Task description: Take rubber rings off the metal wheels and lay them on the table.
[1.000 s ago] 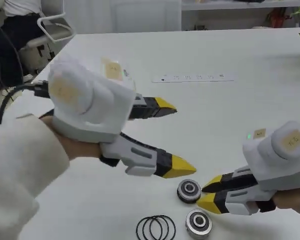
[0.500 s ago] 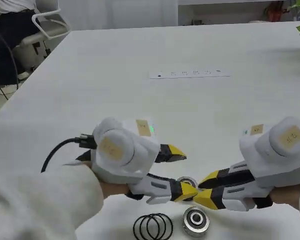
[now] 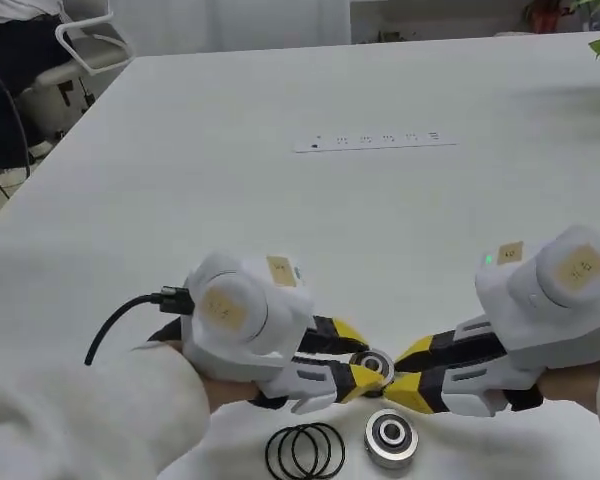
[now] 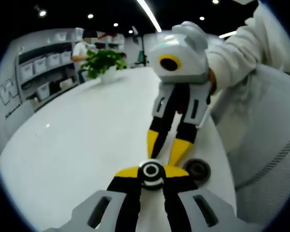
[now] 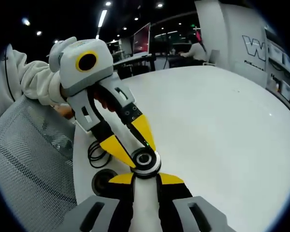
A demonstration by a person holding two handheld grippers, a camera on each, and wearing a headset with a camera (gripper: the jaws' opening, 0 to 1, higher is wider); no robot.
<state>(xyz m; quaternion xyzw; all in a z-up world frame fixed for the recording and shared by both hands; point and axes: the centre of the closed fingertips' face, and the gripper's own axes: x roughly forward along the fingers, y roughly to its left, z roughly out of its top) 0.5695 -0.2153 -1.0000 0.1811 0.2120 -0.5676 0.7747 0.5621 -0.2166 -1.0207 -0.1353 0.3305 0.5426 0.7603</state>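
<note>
A small metal wheel lies on the white table near its front edge. My left gripper comes in from the left, and its yellow-tipped jaws are closed against the wheel's two sides. In the left gripper view the wheel sits gripped between the tips. My right gripper reaches in from the right, jaws a little apart, tips at the wheel's right edge. A second wheel lies just in front. Loose black rubber rings lie overlapped to its left.
A white power strip lies flat across the middle of the table. A black cable trails from the left gripper. An office chair stands off the far left corner. A green plant stands at the table's far right.
My left gripper has come down from above the table and closed its wide-open jaws around the wheel. The right gripper has edged slightly left, up to that wheel.
</note>
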